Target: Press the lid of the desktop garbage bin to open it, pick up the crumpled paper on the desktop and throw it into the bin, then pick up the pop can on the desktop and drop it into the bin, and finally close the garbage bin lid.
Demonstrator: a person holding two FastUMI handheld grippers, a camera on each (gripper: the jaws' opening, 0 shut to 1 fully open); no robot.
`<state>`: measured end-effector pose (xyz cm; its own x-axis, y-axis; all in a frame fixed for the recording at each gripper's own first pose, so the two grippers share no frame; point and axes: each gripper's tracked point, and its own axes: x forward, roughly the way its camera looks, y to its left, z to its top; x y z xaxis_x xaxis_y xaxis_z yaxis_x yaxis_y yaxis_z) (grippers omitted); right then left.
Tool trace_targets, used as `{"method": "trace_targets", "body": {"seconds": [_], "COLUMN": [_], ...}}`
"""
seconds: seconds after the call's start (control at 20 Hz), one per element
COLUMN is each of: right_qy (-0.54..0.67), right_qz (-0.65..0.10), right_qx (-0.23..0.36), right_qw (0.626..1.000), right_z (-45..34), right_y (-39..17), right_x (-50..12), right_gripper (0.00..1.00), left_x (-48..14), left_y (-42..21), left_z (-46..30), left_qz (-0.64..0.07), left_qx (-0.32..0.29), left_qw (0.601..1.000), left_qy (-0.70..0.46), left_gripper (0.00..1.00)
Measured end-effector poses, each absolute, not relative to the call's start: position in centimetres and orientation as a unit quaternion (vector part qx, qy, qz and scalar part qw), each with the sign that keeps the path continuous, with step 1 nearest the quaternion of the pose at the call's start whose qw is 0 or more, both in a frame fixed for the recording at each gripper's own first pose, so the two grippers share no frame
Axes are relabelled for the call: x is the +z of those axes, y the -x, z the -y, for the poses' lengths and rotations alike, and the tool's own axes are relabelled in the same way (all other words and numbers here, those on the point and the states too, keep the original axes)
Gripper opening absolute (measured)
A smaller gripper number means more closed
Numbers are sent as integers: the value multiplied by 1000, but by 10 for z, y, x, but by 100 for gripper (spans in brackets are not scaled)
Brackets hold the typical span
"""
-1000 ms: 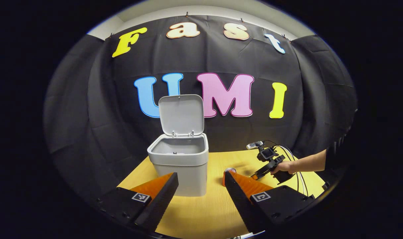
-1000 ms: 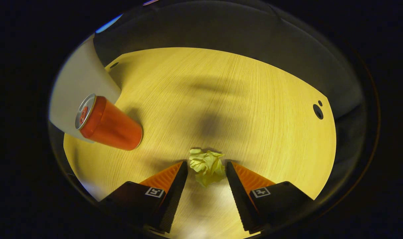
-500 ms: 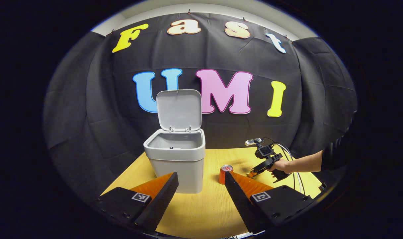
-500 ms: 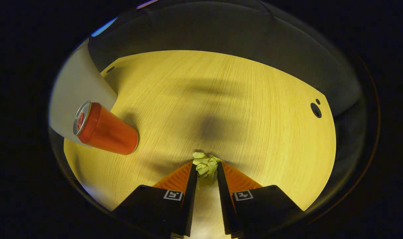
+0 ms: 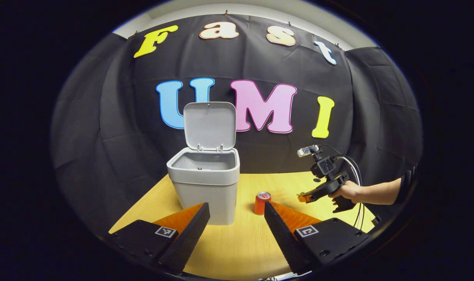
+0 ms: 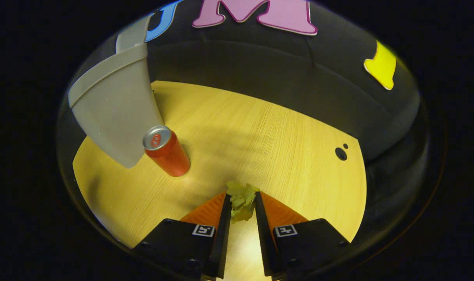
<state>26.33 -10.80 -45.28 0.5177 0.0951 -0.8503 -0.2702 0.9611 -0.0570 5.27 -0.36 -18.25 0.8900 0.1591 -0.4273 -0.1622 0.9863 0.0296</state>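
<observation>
The grey garbage bin stands on the wooden table with its lid upright and open. A red pop can stands upright just right of the bin. In the right gripper view, my right gripper is shut on the crumpled yellowish paper, lifted above the table, with the pop can and the bin to its left. My left gripper hovers open in front of the bin, nothing between its fingers. Farther right in the left gripper view, a hand holds the right gripper above the table.
The wooden table has two small dark holes near its far right edge. Black cloth hangs behind and beside it. Cables trail from the right gripper's handle.
My right gripper closed on the crumpled paper and has lifted it off the table, tilting upward. My left gripper has drawn back from the bin, staying open.
</observation>
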Motion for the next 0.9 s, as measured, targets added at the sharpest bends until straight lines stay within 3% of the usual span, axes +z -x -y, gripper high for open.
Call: {"method": "trace_targets", "body": {"seconds": [0.2,0.55,0.9], "right_qy": [69,57,88], "right_qz": [-430,-323,-277], "right_qx": [121,207,303], "right_qw": [892,922,907], "right_z": [80,-14,-153], "right_y": [-268,-314,-331], "right_x": [-388,-260,-230], "right_gripper": [40,41,41], "left_x": [-190,-182,-174], "left_y": [-45,-29,6], "left_z": [3,-16,-57], "left_qz": [-222,-207,-195], "left_qx": [70,86,154], "left_qw": [973,974,969], "left_qy": [-1,-4,11], "left_gripper": [95,95,95]}}
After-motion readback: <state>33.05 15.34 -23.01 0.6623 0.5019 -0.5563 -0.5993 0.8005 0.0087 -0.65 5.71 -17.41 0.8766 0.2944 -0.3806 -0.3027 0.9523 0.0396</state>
